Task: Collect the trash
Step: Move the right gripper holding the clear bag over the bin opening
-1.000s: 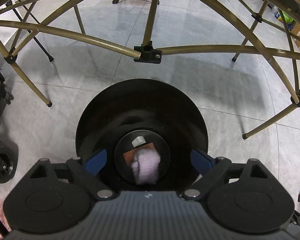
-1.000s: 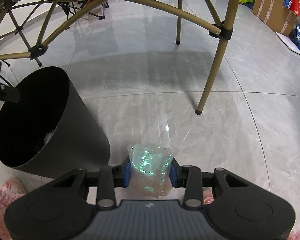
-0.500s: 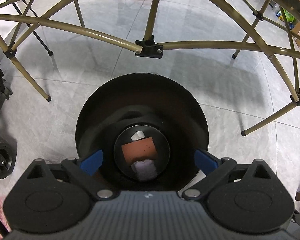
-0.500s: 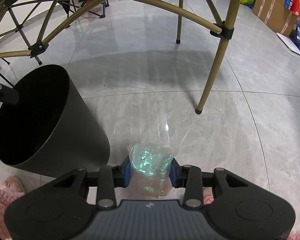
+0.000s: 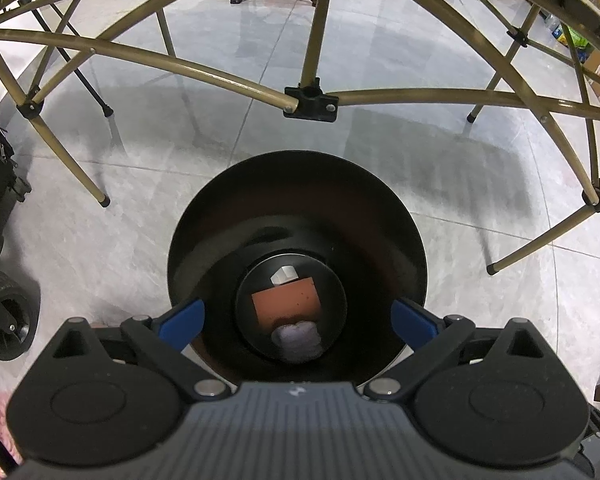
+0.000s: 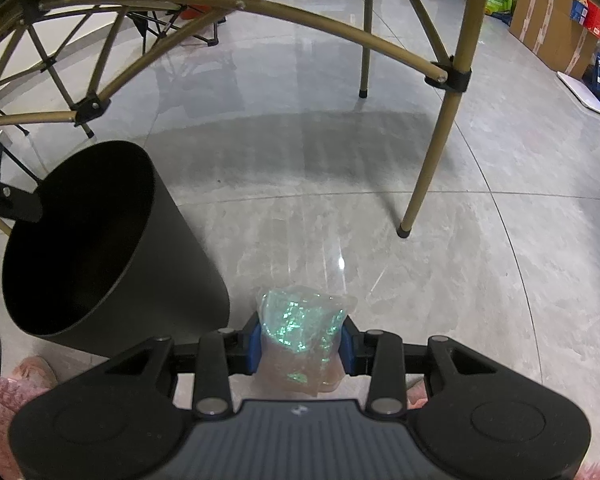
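A black round trash bin (image 5: pixel 220 216) stands on the floor. My left gripper (image 5: pixel 298 318) is open and empty right above its mouth. At the bin's bottom lie an orange-brown card (image 5: pixel 286 300), a pale purple crumpled wad (image 5: pixel 298 338) and a small white scrap (image 5: pixel 283 275). In the right wrist view the bin (image 6: pixel 180 264) stands at the left. My right gripper (image 6: pixel 302 340) is shut on a crumpled clear plastic wrapper with green glitter (image 6: pixel 304 328), held above the floor just right of the bin.
Gold folding-table legs (image 6: pixel 432 156) and crossbars (image 5: pixel 312 98) arch over the grey tiled floor. A black wheeled case (image 5: pixel 0 240) stands at the left. Cardboard boxes (image 6: pixel 556 28) stand at the far right. Pink slippers (image 6: pixel 32 372) show at the bottom.
The purple wad dropped from between my left fingers to the bin's bottom. The left gripper rose slightly. My right gripper held still with the wrapper.
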A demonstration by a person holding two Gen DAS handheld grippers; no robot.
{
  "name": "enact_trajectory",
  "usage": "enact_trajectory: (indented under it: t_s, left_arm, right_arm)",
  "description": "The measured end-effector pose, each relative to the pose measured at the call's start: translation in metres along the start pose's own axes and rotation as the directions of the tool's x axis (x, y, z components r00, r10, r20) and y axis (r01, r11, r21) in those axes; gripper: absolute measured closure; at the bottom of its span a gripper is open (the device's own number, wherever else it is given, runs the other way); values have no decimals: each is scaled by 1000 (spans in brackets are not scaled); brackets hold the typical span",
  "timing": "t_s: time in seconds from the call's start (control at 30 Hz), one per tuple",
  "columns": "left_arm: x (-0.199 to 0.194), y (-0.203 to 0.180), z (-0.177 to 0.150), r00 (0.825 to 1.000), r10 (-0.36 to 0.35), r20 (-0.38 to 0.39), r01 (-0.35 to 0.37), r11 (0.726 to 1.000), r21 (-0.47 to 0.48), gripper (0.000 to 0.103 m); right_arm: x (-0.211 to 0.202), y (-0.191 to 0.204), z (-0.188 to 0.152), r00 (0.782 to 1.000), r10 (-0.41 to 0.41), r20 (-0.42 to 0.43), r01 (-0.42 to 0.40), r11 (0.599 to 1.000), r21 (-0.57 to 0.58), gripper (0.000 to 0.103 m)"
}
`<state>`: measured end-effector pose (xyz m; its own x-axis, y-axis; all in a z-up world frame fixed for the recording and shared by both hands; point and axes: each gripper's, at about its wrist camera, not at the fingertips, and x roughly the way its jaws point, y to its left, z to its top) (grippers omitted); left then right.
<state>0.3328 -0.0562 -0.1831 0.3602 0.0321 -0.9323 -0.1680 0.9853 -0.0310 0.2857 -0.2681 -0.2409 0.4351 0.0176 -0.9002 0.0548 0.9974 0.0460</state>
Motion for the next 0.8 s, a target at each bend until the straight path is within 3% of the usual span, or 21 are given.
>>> enact_trajectory:
  t_s: [0.8]
  left_arm:
    - [-30,63,-8,996,39,80,-35,998,-55,1]
  right_arm:
    - [-35,54,20,994,73,76,-68,996,-65,67]
